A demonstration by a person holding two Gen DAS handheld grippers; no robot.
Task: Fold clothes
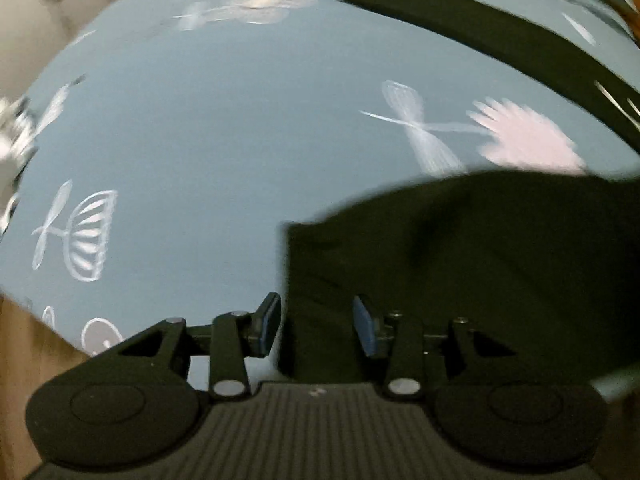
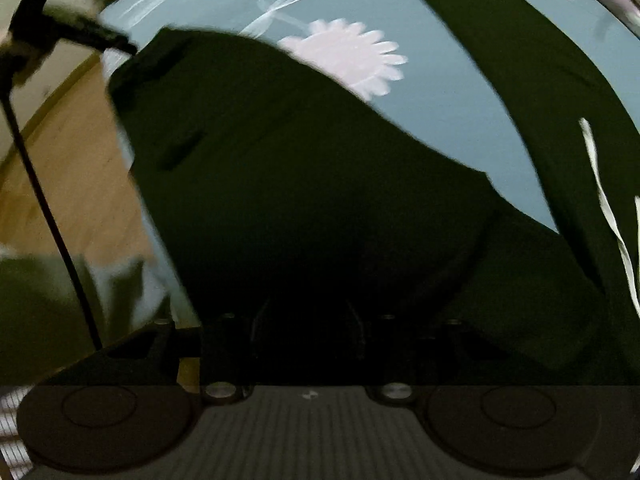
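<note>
A dark green garment (image 1: 480, 260) lies on a blue flower-printed sheet (image 1: 200, 140), with a long strip of it (image 1: 480, 32) running across the top right. My left gripper (image 1: 316, 326) hangs over the garment's left edge, jaws apart and nothing pinched between the blue pads (image 1: 366, 328). In the right wrist view the same garment (image 2: 300, 180) fills the middle, and a white drawstring (image 2: 604, 208) trails along its right part. My right gripper (image 2: 308, 332) sits low over the dark cloth, its fingers faint in shadow and standing apart.
The sheet (image 2: 460, 120) ends at the left, where a wooden surface (image 2: 60, 160) shows. A thin black cable (image 2: 40, 200) and a blurred dark object (image 2: 40, 32) cross that side. Wood also shows at the lower left corner (image 1: 24, 340) of the left wrist view.
</note>
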